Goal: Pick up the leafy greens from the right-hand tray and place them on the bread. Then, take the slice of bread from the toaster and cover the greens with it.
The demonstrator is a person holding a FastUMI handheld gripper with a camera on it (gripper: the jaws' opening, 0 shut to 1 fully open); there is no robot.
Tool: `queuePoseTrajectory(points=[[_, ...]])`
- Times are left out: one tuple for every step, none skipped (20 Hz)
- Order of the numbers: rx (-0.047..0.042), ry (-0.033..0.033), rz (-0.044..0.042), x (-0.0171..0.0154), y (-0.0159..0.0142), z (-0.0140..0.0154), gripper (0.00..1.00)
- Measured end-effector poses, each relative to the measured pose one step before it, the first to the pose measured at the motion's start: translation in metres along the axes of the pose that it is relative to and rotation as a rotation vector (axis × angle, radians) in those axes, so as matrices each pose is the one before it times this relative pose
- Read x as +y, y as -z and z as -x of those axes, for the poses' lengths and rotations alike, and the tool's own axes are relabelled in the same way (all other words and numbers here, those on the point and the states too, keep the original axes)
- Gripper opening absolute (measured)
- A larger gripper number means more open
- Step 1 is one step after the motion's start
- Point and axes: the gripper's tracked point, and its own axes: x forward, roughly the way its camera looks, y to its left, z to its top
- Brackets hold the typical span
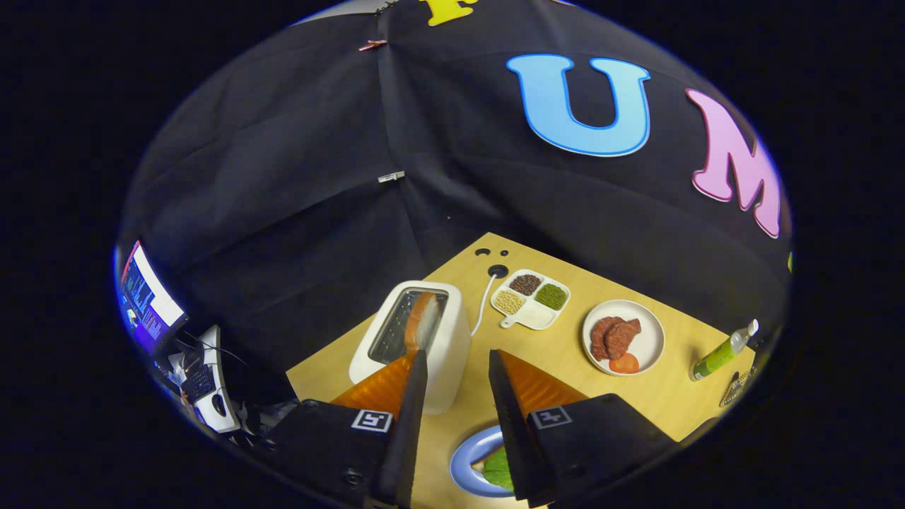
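So the gripper (457, 362) is spread open, holding nothing. Between its fingers and nearer than the toaster (413, 339) sits a blue plate (463, 466) with bread (482, 464) and leafy greens (499, 470) on it. The toaster has a bread slice (422, 320) poking out. Right of the toaster: a divided tray (532, 298) and a meat plate (623, 336).

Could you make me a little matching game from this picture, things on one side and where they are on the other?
Things:
1. bread slice
2. greens
3. meat
4. beans

Places:
A. white round plate
B. toaster slot
C. divided white tray
D. blue plate, below the fingers

Pairs: 1-B, 2-D, 3-A, 4-C

The gripper is open, holding nothing, its fingers near the toaster.
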Motion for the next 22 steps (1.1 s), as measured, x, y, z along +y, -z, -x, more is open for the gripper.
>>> queuePoseTrajectory(points=[[0.00881, -0.00732, 0.00717, 0.00695, -0.0035, -0.01094, 0.56], [0.00933, -0.00434, 0.00453, 0.00635, -0.00127, -0.01184, 0.56], [0.0115, -0.0005, 0.00449, 0.00524, -0.00158, -0.0131, 0.56], [0.01368, 0.00735, 0.00841, 0.00156, 0.00119, -0.01049, 0.56], [0.01324, 0.00379, 0.00427, 0.00184, 0.00088, -0.01136, 0.56], [0.01334, 0.00176, 0.00168, 0.00341, 0.00152, -0.01015, 0.56], [0.01606, 0.00395, 0.00245, 0.00168, 0.0024, -0.01017, 0.56], [0.01751, 0.00675, 0.00415, 0.00075, 0.00352, -0.01044, 0.56], [0.01809, 0.00923, -0.00345, -0.00063, 0.00288, -0.00897, 0.56], [0.01963, 0.00777, -0.00557, 0.00075, 0.00336, -0.00934, 0.56], [0.01406, 0.01261, -0.00203, -0.00158, 0.00214, -0.00794, 0.56], [0.01222, 0.01075, 0.00137, -0.00061, 0.00161, -0.00643, 0.56], [0.01252, 0.00195, -0.00226, 0.00077, 0.00119, -0.00556, 0.56], [0.00882, 0.00087, -0.00407, 0.00302, 0.00077, -0.00475, 0.56], [0.00724, 0.00493, -0.00351, -0.00068, -0.0003, -0.00432, 0.56], [0.00545, 0.00605, -0.00049, -0.001, 0.00024, -0.00368, 0.56], [0.00553, 0.01153, 0.00114, -0.00158, -0.00035, -0.00092, 0.56], [0.00638, 0.00197, -0.0031, 0.00338, 0.00005, -0.00327, 0.55], [0.01187, 0.01008, -0.00165, 0.0009, 0.00021, -0.0033, 0.48], [0.01575, 0.01626, -0.00054, -0.00291, 0.00311, -0.00442, 0.46], [0.01961, 0.0119, -0.00807, -0.003, 0.00274, 0.00257, 0.43], [0.02009, 0.00121, -0.01613, 0.00065, 0.00218, -0.00621, 0.39]])
